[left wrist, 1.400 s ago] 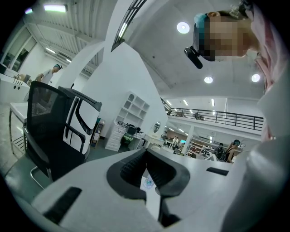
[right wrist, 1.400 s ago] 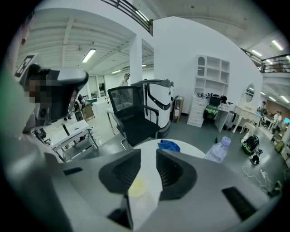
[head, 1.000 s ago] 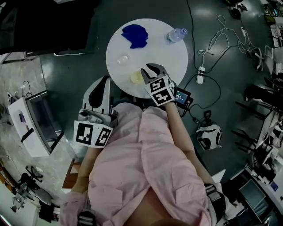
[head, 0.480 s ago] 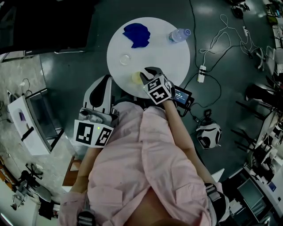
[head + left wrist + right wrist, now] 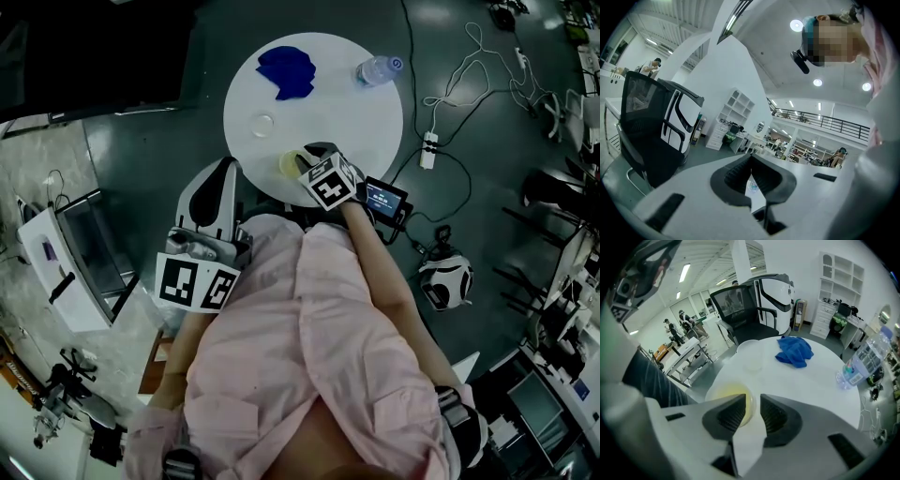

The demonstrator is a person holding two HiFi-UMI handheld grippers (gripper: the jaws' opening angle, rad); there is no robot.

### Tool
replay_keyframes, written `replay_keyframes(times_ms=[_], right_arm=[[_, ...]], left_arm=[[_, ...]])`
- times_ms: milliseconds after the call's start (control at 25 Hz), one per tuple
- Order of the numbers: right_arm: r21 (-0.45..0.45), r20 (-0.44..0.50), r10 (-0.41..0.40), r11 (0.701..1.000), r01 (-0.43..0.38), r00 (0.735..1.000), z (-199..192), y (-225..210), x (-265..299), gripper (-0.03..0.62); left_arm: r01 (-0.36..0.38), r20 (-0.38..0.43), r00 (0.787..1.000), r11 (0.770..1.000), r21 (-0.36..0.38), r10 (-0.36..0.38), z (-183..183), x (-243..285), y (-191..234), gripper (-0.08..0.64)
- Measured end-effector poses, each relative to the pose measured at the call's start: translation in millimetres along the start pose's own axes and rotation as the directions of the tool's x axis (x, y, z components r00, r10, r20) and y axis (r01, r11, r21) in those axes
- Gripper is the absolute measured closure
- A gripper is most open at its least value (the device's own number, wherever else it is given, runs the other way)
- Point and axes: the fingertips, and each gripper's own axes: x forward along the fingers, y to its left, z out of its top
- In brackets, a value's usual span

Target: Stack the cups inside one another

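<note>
A pale yellow cup (image 5: 288,164) stands near the front edge of the round white table (image 5: 347,117). My right gripper (image 5: 307,156) is right at it. In the right gripper view the yellow cup (image 5: 731,398) sits partly behind the left finger (image 5: 725,416). Its right rim lies in the narrow gap of my right gripper (image 5: 753,404), which is open. A clear cup (image 5: 262,124) stands further back and shows faintly as the clear cup (image 5: 752,363). My left gripper (image 5: 220,178) hangs low beside the table, off its edge. Seen close, the left gripper (image 5: 751,160) is shut on nothing.
A crumpled blue cloth (image 5: 286,70) and a plastic water bottle (image 5: 375,70) lie at the back of the table; the right gripper view shows the cloth (image 5: 794,351) and bottle (image 5: 862,363) too. An office chair (image 5: 651,131) stands left of my left gripper. Cables and a power strip (image 5: 426,150) lie on the floor.
My right gripper has slid left along the table's front edge onto the yellow cup, so the cup's rim now sits between its fingers. The left gripper has stayed put.
</note>
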Motion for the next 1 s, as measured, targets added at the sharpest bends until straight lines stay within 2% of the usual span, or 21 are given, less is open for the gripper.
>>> replay_keyframes(times_ms=[320,400,480,1000], right_arm=[[-0.022,-0.076,0.028,0.999,-0.03,0.997,-18,8,21,0.501],[-0.026,-0.087,0.027,0.999,-0.029,0.996,-20,8,21,0.538],[-0.025,-0.094,0.024,0.999,-0.026,0.995,-20,7,20,0.545],[-0.027,-0.053,-0.027,0.999,0.025,0.998,-9,-1,6,0.549]], left_arm=[[-0.01,-0.003,1.0,1.0,-0.006,0.01,-10,-3,3,0.541],[-0.01,-0.001,1.0,1.0,-0.003,0.01,-9,-2,3,0.541],[-0.009,0.002,1.0,1.0,0.0,0.009,-7,0,3,0.541],[0.003,0.021,1.0,1.0,0.02,-0.003,3,-1,-3,0.541]])
